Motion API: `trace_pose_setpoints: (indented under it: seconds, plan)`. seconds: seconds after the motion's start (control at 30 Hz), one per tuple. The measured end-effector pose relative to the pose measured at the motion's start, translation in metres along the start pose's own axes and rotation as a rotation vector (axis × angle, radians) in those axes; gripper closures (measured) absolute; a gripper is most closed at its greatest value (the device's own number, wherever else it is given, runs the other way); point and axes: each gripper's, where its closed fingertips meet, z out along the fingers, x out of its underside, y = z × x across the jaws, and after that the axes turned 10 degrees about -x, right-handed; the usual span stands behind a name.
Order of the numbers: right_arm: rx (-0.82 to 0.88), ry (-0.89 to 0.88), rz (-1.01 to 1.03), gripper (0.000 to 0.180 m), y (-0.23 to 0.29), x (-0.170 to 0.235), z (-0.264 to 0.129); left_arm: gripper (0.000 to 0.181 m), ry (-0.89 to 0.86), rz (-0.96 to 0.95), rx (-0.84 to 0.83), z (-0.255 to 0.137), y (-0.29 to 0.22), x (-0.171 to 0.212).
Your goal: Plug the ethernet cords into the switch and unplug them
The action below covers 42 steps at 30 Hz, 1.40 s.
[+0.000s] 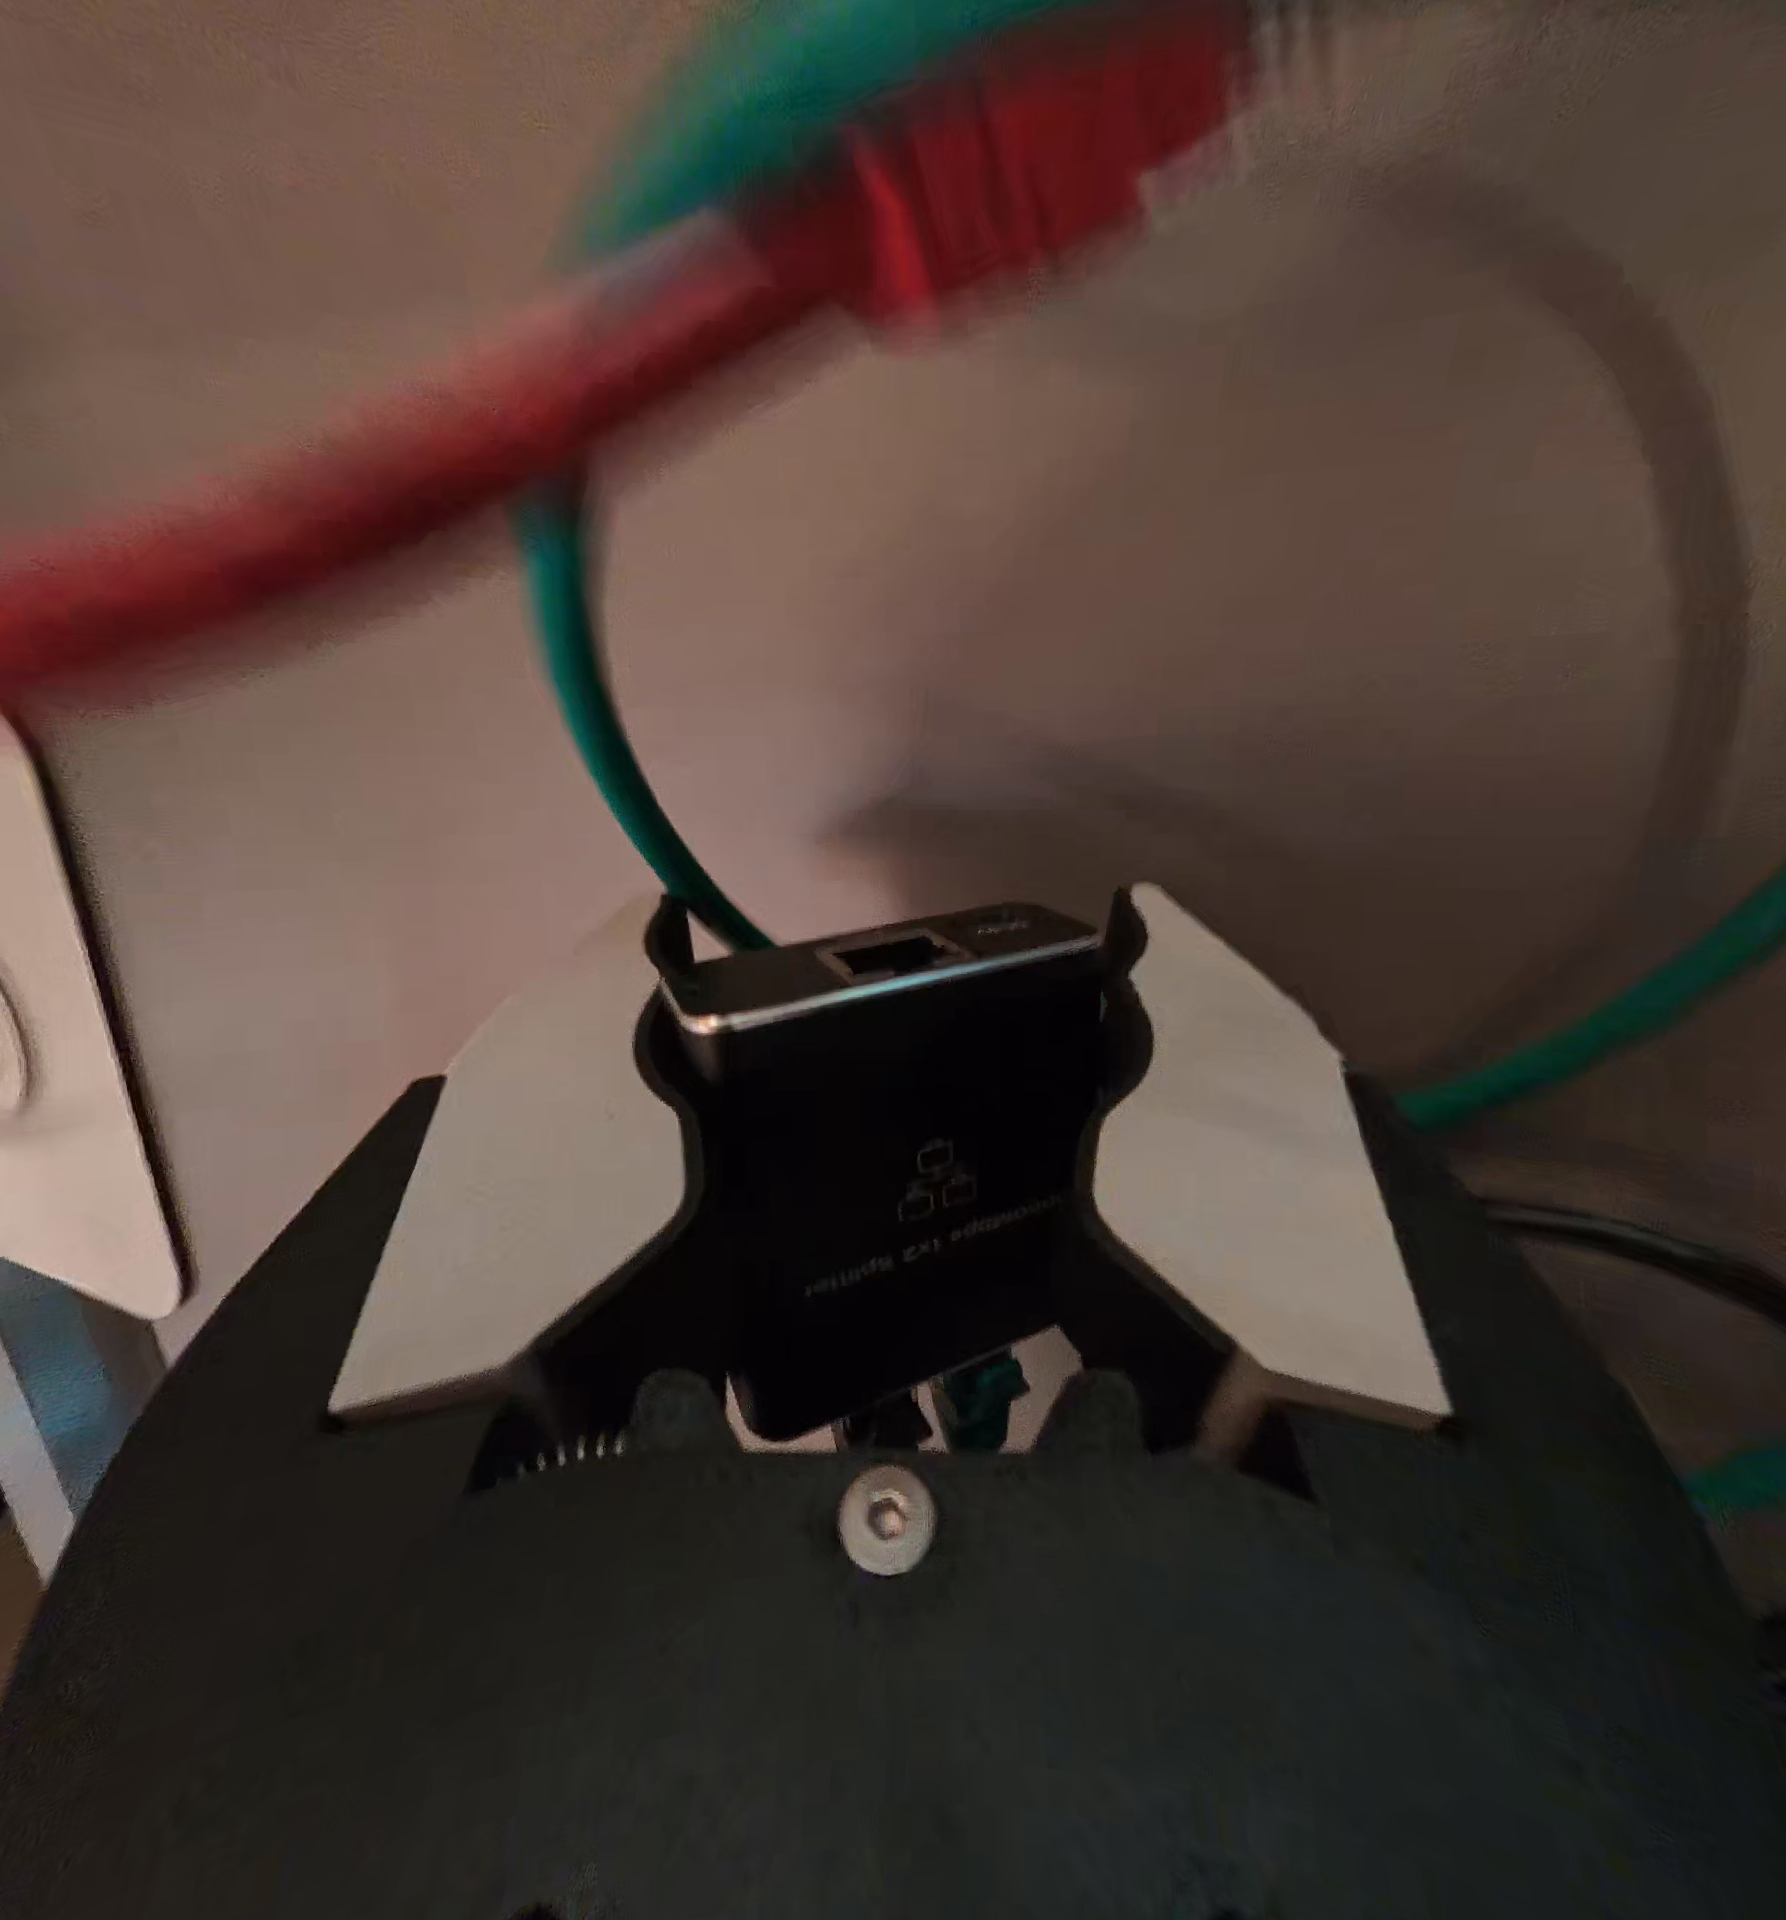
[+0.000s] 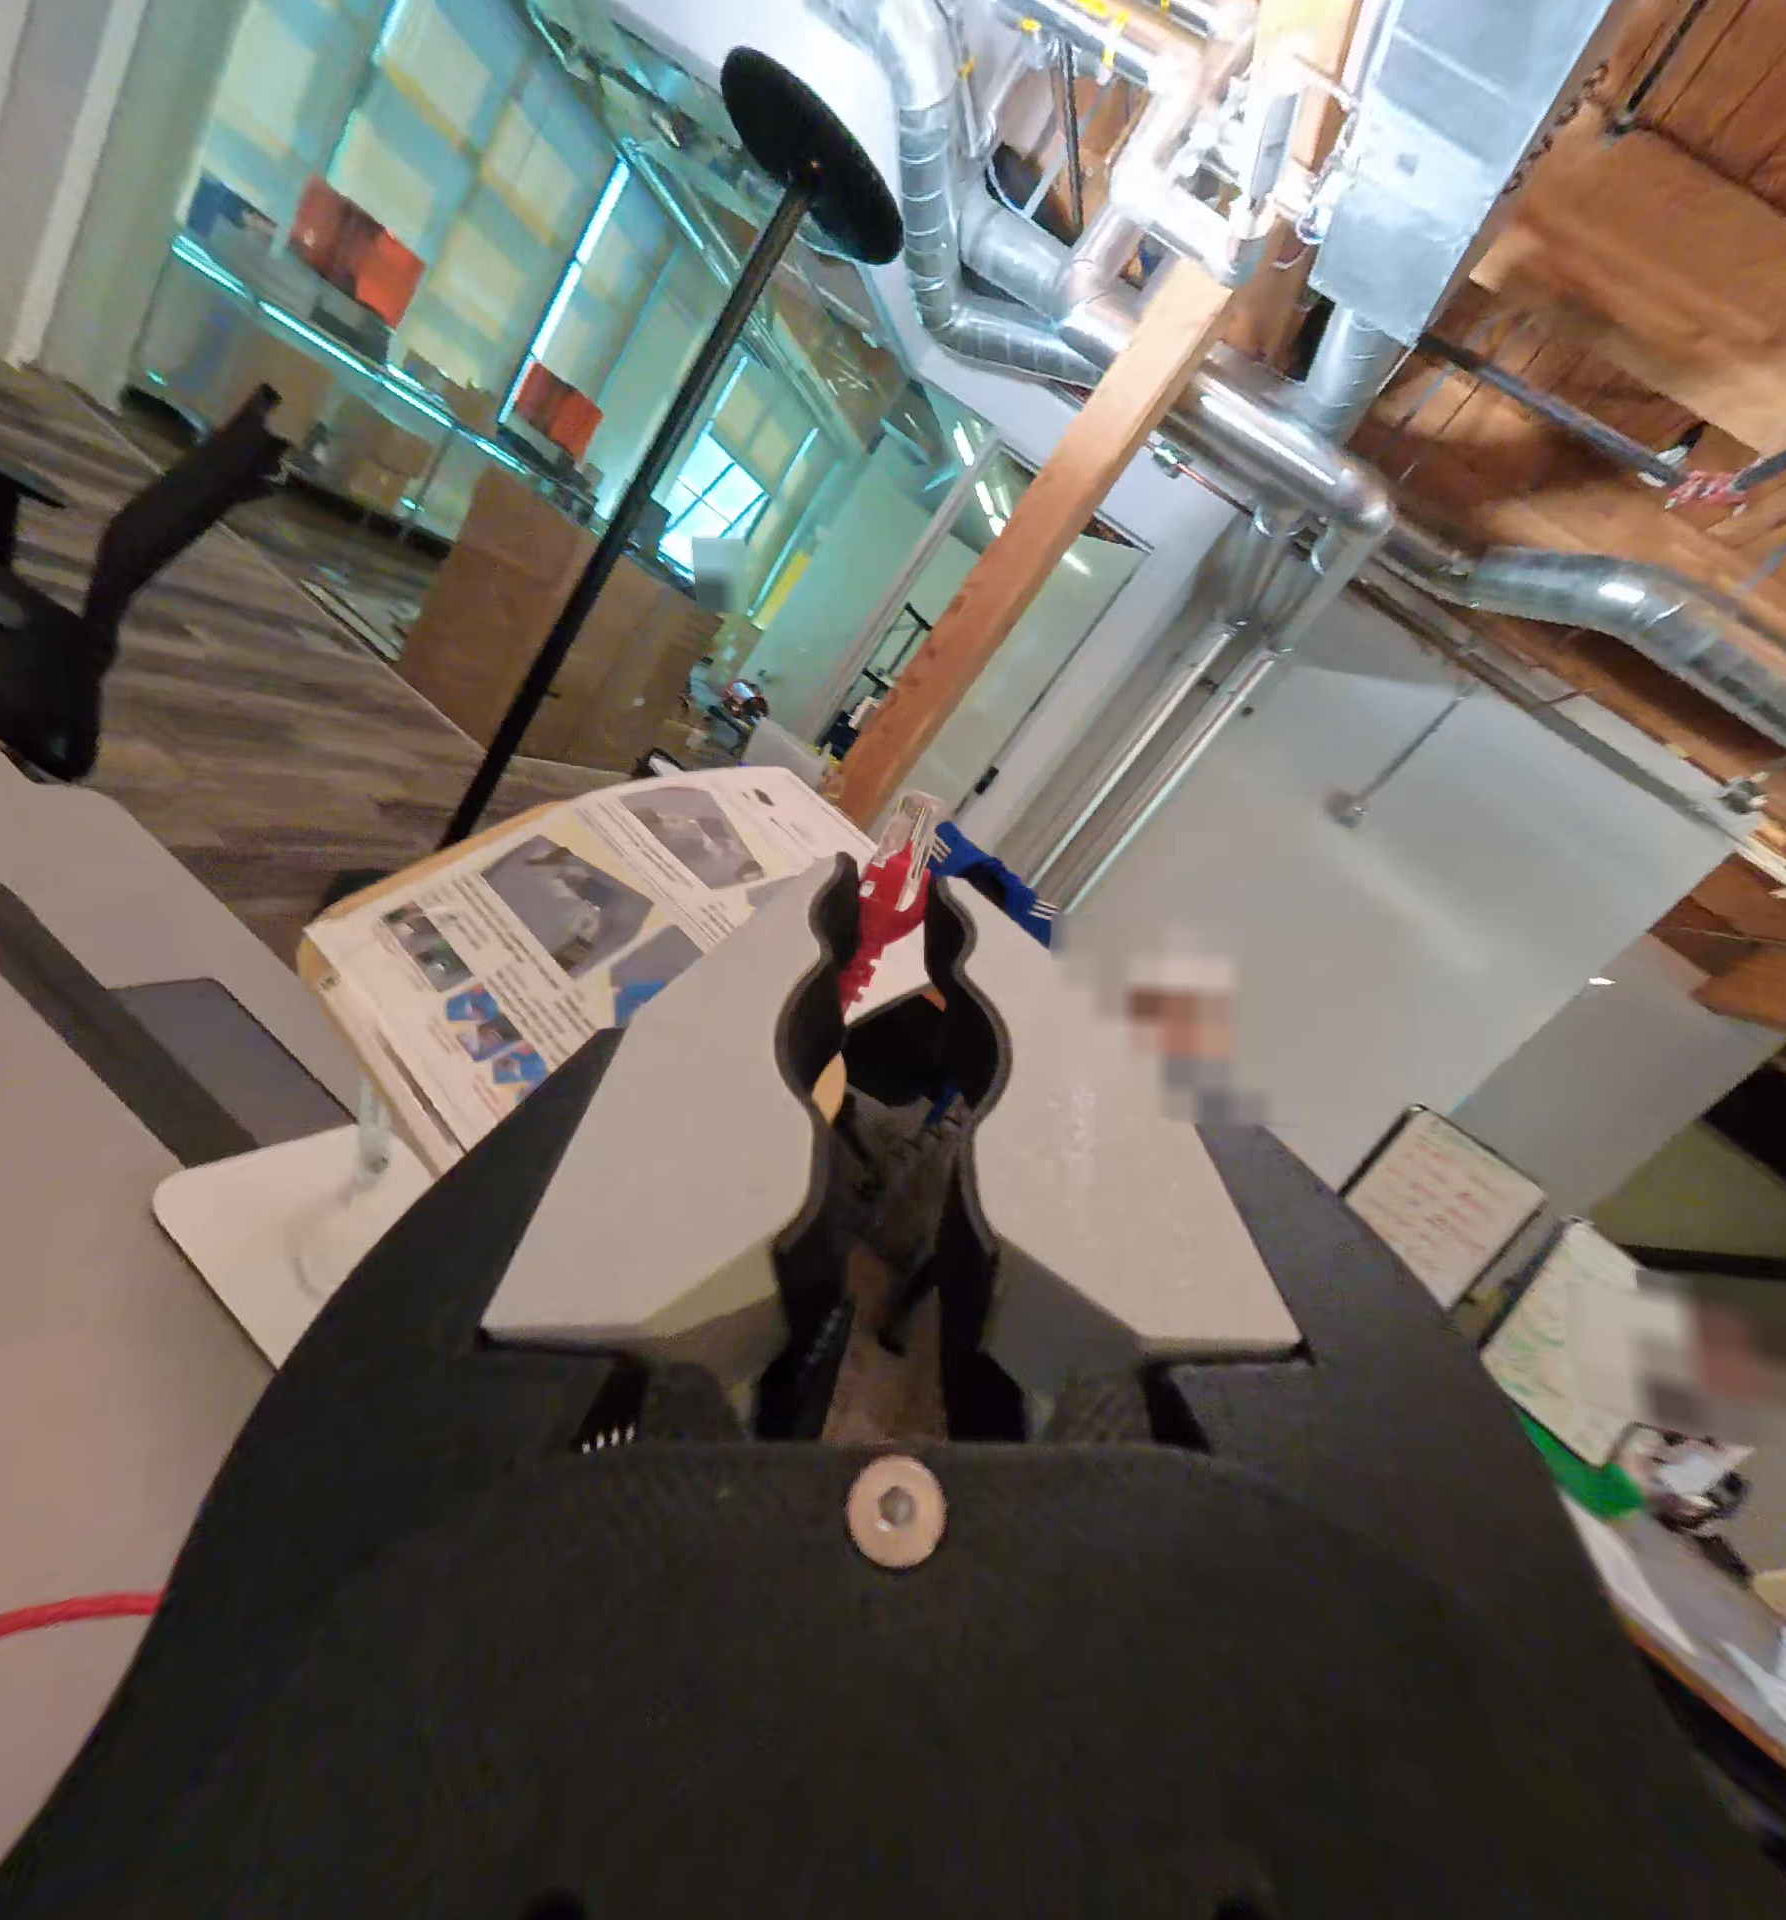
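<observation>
Currently on hand: my left gripper (image 1: pixel 894 971) clenched on the black switch (image 1: pixel 894 1132), empty port facing out; my right gripper (image 2: pixel 894 904) pinching the red cord's plug (image 2: pixel 894 883), held well clear, to be aligned with that port.

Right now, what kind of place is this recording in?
Probably an open-plan office or workshop: exposed metal ducts overhead, whiteboards to the right, stacked cardboard boxes by glass partitions.
</observation>
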Motion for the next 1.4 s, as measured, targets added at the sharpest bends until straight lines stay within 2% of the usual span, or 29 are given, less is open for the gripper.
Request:
trace_pose_setpoints:
  seconds: [0.1, 0.2, 0.3, 0.4, 0.57, 0.63, 0.73, 0.87, 1.03, 1.4]
  plan:
    - [-0.029, -0.079, 0.144, 0.169, -0.013, -0.017, 0.023, 0.104, -0.002, 0.028, -0.067, 0.004, 0.0, -0.017]
    - [0.032, -0.195, 0.247, 0.169, -0.062, -0.049, 0.014, 0.103, 0.047, 0.071, -0.15, 0.007, 0.015, -0.01]
    - [0.123, -0.318, 0.319, 0.17, -0.127, -0.087, -0.022, 0.102, 0.042, 0.12, -0.193, 0.008, 0.021, -0.006]
    - [0.252, -0.391, 0.296, 0.17, -0.187, -0.118, -0.069, 0.104, 0.077, 0.186, -0.321, 0.009, 0.038, 0.0]
    - [0.455, -0.383, 0.202, 0.17, -0.262, -0.143, -0.152, 0.105, 0.212, 0.352, -0.499, 0.012, 0.071, 0.03]
    - [0.456, -0.303, 0.173, 0.169, -0.274, -0.138, -0.169, 0.106, 0.246, 0.358, -0.524, 0.013, 0.082, 0.046]
    - [0.521, -0.193, 0.065, 0.17, -0.282, -0.122, -0.194, 0.106, 0.298, 0.328, -0.569, 0.013, 0.098, 0.07]
    - [0.446, -0.079, 0.083, 0.169, -0.277, -0.085, -0.2, 0.104, 0.37, 0.309, -0.587, 0.015, 0.118, 0.101]
    - [0.225, 0.119, 0.056, 0.168, -0.214, -0.027, -0.164, 0.105, 0.367, 0.314, -0.564, 0.016, 0.118, 0.102]
    - [0.012, 0.206, 0.177, 0.169, -0.139, 0.043, -0.158, 0.105, 0.347, 0.267, -0.567, 0.016, 0.121, 0.108]
